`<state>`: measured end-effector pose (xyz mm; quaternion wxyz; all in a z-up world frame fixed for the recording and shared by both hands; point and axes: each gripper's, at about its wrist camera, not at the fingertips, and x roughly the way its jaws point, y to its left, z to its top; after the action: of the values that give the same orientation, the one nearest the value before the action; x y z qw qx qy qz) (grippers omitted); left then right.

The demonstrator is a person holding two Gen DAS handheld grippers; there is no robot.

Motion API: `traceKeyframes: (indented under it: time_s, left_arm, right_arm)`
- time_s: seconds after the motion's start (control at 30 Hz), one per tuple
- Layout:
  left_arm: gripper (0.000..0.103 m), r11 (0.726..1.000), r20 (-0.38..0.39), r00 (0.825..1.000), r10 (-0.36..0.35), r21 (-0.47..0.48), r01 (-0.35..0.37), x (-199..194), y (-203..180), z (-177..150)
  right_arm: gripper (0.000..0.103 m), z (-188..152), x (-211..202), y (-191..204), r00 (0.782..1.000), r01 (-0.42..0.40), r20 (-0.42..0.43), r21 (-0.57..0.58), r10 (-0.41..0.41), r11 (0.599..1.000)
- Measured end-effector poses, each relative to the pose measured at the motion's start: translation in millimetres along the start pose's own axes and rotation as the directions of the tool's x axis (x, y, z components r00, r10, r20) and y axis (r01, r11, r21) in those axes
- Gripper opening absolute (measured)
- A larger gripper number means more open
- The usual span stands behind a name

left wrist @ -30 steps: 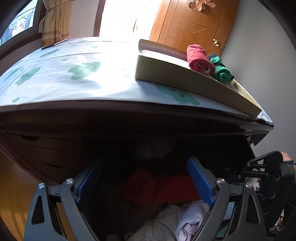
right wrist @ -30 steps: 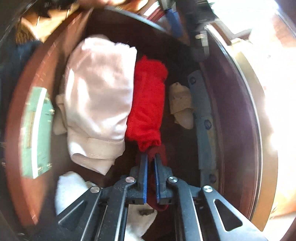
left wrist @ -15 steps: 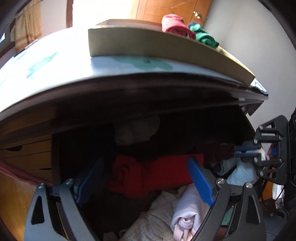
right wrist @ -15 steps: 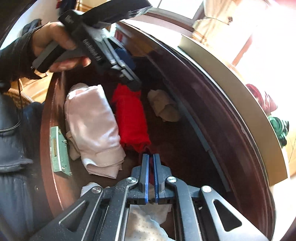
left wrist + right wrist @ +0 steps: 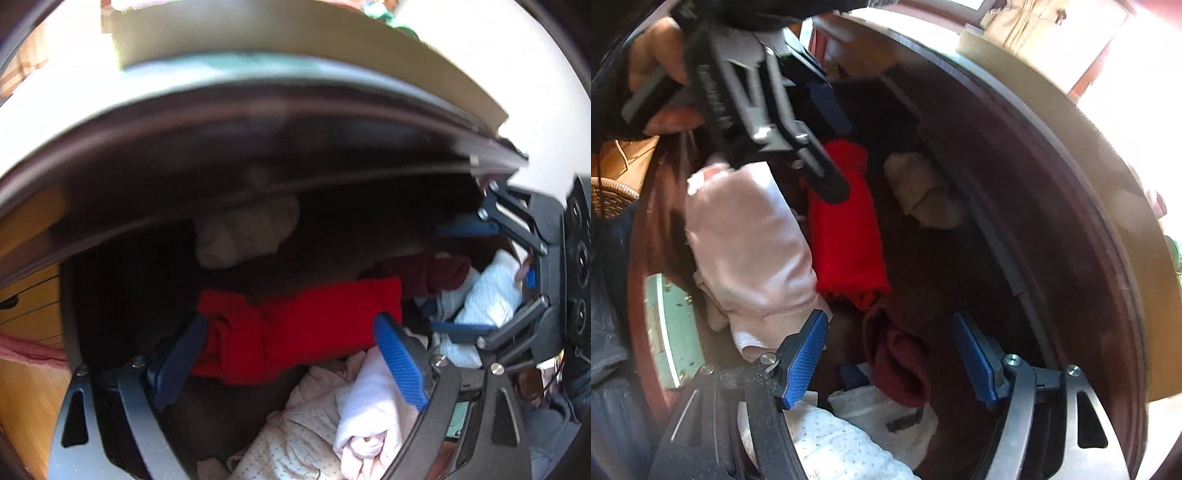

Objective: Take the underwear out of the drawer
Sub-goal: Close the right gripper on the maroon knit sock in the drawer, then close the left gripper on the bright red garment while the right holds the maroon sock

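Red cloth is the brightest thing here: a roll of red underwear (image 5: 299,328) lies across the middle of the open drawer (image 5: 1071,236). It looks soft and thick, with one end bunched up. Some raised letters show on the black body of the left tool (image 5: 827,144) in the right view, but they are too blurry to read.

The left tool (image 5: 288,354) is wide open, with one blue finger at each end of the red roll. Its left finger (image 5: 181,354) seems to touch the roll. It has not closed on anything.

The right tool (image 5: 890,354) is wide open too and holds nothing. A dark red piece (image 5: 901,365) lies between its fingers, just beside the end of the red roll.

Only the left view shows the wooden floor (image 5: 26,398) and the flat box (image 5: 306,44) on top of the desk. Only the right view shows the hand (image 5: 657,77) gripping the left tool, a woven basket (image 5: 609,195), and a green metal plate (image 5: 672,325) on the drawer's front wall. Both views show the pink clothes (image 5: 750,243), a cream bundle (image 5: 247,232) at the back, and a white dotted cloth (image 5: 842,450).
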<state>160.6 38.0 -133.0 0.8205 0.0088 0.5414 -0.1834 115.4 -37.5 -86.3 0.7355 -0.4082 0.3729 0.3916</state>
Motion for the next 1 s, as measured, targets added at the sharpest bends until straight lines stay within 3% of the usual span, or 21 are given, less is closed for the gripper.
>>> traceKeyframes:
  time_s: [0.1, 0.2, 0.33, 0.53, 0.77, 0.87, 1.0]
  left_arm:
    - [0.096, 0.999, -0.033, 0.999, 0.031, 0.024, -0.030, 6, -4, 4]
    - [0.096, 0.997, -0.044, 0.997, 0.056, 0.055, -0.054, 8, -10, 4]
    - [0.096, 0.989, -0.055, 0.994, 0.096, 0.122, -0.088, 10, -21, 4]
    - [0.097, 0.951, -0.025, 0.988, 0.155, 0.273, -0.143, 4, -41, -2]
    - [0.095, 0.908, 0.015, 0.984, 0.178, 0.382, -0.170, -10, -53, -3]
    - [0.094, 0.869, 0.012, 0.976, 0.218, 0.452, -0.199, -11, -58, -5]
    - [0.094, 0.792, 0.019, 0.964, 0.264, 0.567, -0.227, -4, -70, -10]
  right_arm:
    - [0.066, 3, 16, -3, 0.998, 0.002, -0.060, 0.022, -0.001, 1.000]
    - [0.037, 2, 33, -4, 0.995, -0.035, -0.095, 0.067, 0.042, 0.997]
    - [0.029, -3, 26, -9, 0.997, -0.044, -0.062, 0.112, 0.052, 0.993]
    - [0.027, -2, 0, -11, 1.000, -0.021, 0.010, 0.128, 0.020, 0.992]
    - [0.027, -19, -58, -23, 0.987, -0.094, 0.151, 0.250, 0.058, 0.964]
    - [0.027, -29, -63, -20, 0.979, -0.141, 0.183, 0.286, 0.090, 0.948]
    - [0.027, -33, -63, -19, 0.973, -0.168, 0.208, 0.318, 0.104, 0.933]
